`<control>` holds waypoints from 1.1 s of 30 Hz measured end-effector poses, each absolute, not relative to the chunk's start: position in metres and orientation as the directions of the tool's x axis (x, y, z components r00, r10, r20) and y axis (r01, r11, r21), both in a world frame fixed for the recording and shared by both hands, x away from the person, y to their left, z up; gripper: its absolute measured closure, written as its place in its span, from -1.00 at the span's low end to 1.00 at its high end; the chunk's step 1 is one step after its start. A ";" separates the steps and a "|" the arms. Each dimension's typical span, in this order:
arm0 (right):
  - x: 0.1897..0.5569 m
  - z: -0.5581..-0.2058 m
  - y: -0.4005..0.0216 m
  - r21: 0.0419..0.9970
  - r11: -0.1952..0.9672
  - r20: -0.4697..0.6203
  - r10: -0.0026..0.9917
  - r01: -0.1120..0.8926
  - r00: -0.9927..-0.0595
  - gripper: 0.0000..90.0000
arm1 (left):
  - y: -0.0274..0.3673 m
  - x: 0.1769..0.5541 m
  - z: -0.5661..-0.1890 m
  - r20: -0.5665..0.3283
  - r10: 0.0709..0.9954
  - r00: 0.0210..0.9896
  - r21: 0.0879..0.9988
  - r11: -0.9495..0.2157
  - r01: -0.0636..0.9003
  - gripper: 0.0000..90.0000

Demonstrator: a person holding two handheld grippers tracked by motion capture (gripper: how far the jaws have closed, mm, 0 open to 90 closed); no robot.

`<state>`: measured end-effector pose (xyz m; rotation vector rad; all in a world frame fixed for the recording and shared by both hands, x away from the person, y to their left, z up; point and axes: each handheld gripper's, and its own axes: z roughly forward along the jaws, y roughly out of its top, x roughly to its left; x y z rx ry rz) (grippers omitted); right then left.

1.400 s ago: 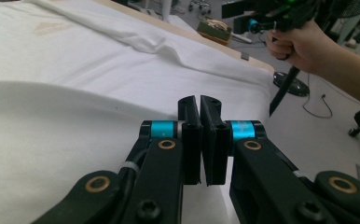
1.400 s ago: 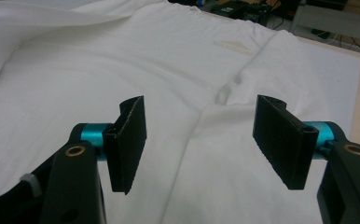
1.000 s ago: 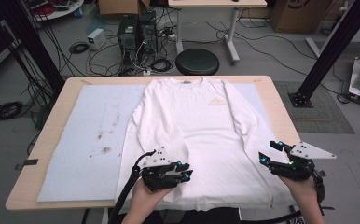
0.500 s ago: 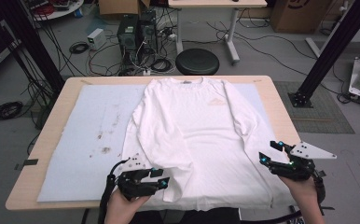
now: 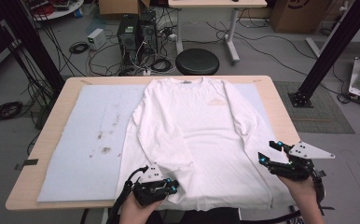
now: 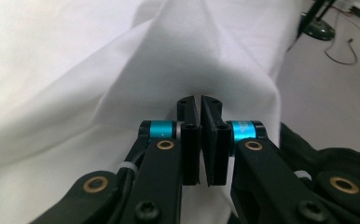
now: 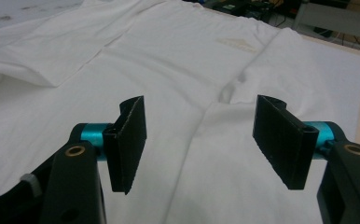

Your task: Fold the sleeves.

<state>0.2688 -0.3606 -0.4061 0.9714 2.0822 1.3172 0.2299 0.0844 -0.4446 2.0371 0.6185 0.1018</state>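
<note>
We see the white long-sleeved cotton shirt (image 5: 199,140) spread flat on the pale blue mat (image 5: 89,140), collar at twelve o'clock, hem at six. Our left gripper (image 5: 162,187) has just closed, pinching a fold of the hem corner. Our right gripper (image 5: 272,154) hangs spread over the right sleeve, cloth lying toward eleven o'clock.

So the long-sleeve shirt (image 5: 201,140) lies flat on a mat (image 5: 85,149) covering the tabletop (image 5: 47,135), collar at the far edge, hem at the near edge. Left gripper (image 5: 166,189) sits at the hem's near-left corner, right gripper (image 5: 273,156) over the near-right corner.
</note>
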 end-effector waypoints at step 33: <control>0.271 -0.409 -0.360 0.903 0.289 -0.028 0.780 0.319 -0.625 -0.22 | 0.072 0.337 -0.430 -0.005 0.625 0.781 0.782 -0.484 0.393 0.28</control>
